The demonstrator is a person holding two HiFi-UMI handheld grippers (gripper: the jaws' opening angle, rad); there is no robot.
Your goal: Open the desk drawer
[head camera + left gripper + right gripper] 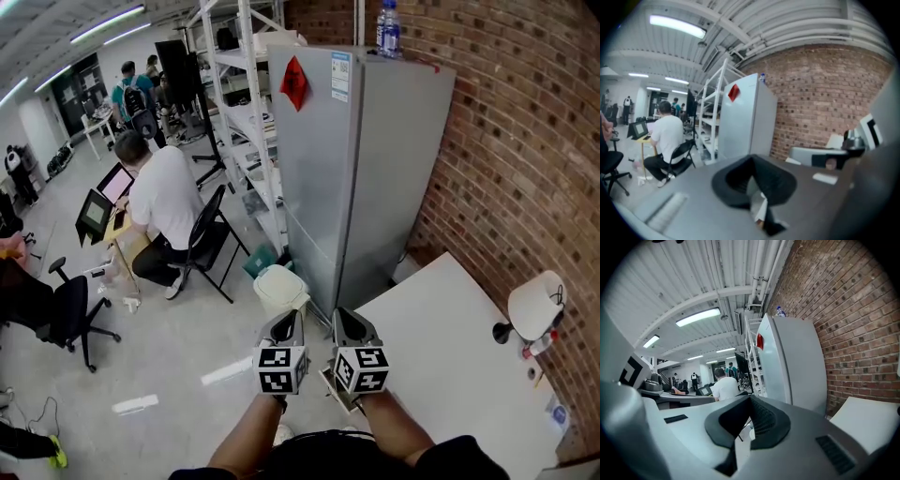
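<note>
white table [441, 347] lay at my right by the brick wall [506, 141], but no drawer showed in any view. the left tongs [288, 319] and right tongs [345, 317] were both closed and empty, side by side, aimed toward the grey refrigerator [356, 169]. i judged that a blind reach down could knock them on the table's edge, and that closed tongs would skid off a handle.

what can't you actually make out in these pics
- Desk drawer: in no view. The head view shows only the top of the white desk; its near side is hidden by the person's right arm and cut off by the bottom edge.
- Sticker on the grey cabinet: print too small, head view.
- Small things by the brick wall: too small to name.
- Left gripper view: foreground blurred.
</note>
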